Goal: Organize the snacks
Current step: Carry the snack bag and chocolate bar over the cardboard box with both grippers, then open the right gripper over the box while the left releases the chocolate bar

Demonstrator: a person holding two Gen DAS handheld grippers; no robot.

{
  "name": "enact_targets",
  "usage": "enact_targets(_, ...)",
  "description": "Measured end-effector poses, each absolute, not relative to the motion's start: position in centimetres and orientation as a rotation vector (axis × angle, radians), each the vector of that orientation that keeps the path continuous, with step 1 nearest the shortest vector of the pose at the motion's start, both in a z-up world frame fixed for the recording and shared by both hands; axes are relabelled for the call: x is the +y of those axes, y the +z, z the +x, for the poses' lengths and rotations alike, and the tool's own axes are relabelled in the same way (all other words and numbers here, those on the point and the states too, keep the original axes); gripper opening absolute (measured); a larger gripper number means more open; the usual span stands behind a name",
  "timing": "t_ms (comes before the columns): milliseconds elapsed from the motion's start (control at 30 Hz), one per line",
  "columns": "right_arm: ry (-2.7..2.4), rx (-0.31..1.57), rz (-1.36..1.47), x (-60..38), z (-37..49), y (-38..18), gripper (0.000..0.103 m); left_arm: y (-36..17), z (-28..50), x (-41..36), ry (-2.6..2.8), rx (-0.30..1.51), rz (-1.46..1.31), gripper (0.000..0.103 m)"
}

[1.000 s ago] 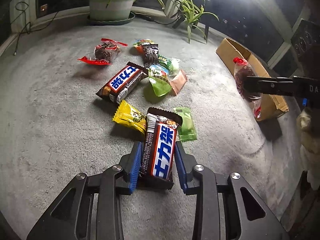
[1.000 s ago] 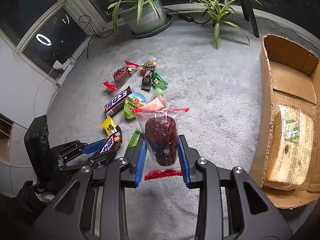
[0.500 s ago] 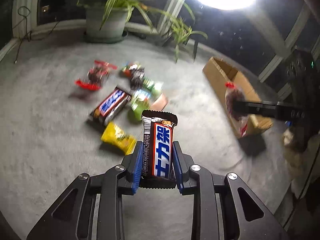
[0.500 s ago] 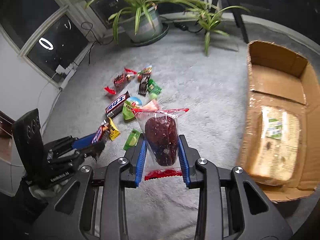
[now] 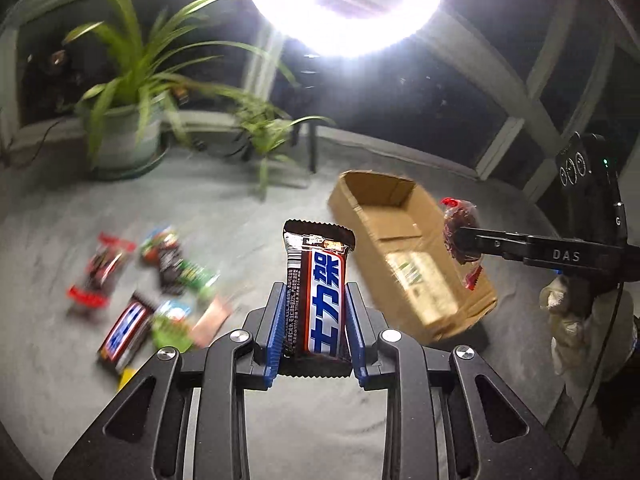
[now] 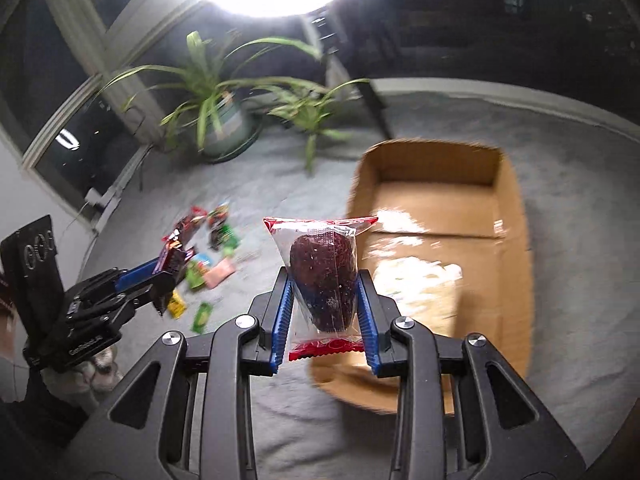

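Note:
My left gripper (image 5: 316, 300) is shut on a brown, blue and white chocolate bar (image 5: 318, 292) and holds it upright above the grey carpet. My right gripper (image 6: 324, 280) is shut on a clear bag with a dark red-brown cake (image 6: 323, 280), raised in front of the open cardboard box (image 6: 516, 248). The box (image 5: 360, 216) lies right of the left gripper, with a wrapped flat packet (image 5: 420, 276) inside. The right gripper and its bag (image 5: 460, 232) show over the box's right side. Loose snacks (image 5: 160, 280) lie on the carpet to the left.
A large potted plant (image 5: 124, 136) and a smaller plant (image 5: 272, 132) stand at the back by the windows. A bright ring lamp (image 5: 344, 0) glares overhead. The left gripper (image 6: 160, 268) shows at the left of the right wrist view, above the snack pile (image 6: 212, 248).
Both grippers have lifted and tilted up with their snacks. The chocolate bar has come off the carpet. The box now lies closer in front of both grippers.

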State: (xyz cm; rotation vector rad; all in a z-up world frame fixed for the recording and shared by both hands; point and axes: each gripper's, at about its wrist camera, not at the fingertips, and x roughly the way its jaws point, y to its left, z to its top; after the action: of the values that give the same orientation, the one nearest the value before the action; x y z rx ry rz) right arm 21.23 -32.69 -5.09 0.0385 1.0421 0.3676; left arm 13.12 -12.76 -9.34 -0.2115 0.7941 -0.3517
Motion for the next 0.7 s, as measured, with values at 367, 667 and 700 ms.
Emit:
enact_targets(367, 0.223, 1.052, 0.015, -37.4, 24.2, -6.9, 0.032, -9.2, 18.3, -20.2, -0.425, 0.792, -0.149, 0.026)
enact_targets(667, 0.193, 1.124, 0.037, -39.6, 24.8, -10.1, 0.032, -9.5, 20.9, -24.3, -0.442, 0.810, -0.109, 0.026)
enact_targets(700, 0.192, 1.126, 0.038, -39.7, 24.8, -10.2, 0.032, -9.5, 21.1, -24.6, -0.446, 0.814, -0.107, 0.026)
